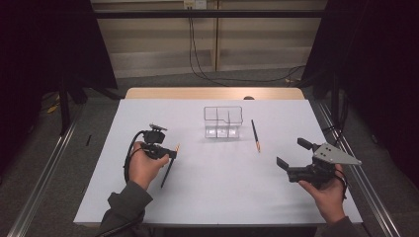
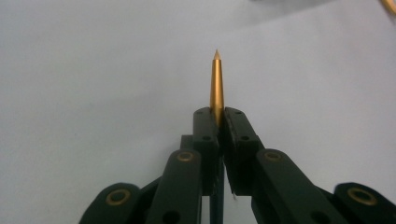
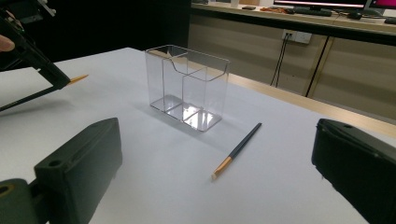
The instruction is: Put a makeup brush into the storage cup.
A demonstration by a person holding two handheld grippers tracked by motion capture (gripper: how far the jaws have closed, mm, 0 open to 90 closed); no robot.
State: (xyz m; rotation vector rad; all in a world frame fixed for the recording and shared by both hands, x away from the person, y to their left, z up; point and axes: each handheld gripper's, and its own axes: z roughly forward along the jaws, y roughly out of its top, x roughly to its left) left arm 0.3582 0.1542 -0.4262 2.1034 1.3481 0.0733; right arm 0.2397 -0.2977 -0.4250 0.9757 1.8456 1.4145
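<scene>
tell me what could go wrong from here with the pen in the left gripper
1. The left gripper pinches its pen near the gold tip, so the long dark end hangs free and could swing or slip.
2. The clear holder looks light; a tilted pen could catch its rim and tip it.
3. The second pen lies close beside the holder and could be knocked.

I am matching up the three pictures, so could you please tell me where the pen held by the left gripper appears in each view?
High view: the held pen is left of centre, slanting down from the left gripper.
Left gripper view: its gold tip pokes up between the shut jaws, centre frame.
Right gripper view: upper left.
Shared landmark: the clear organizer at mid-table.
</scene>
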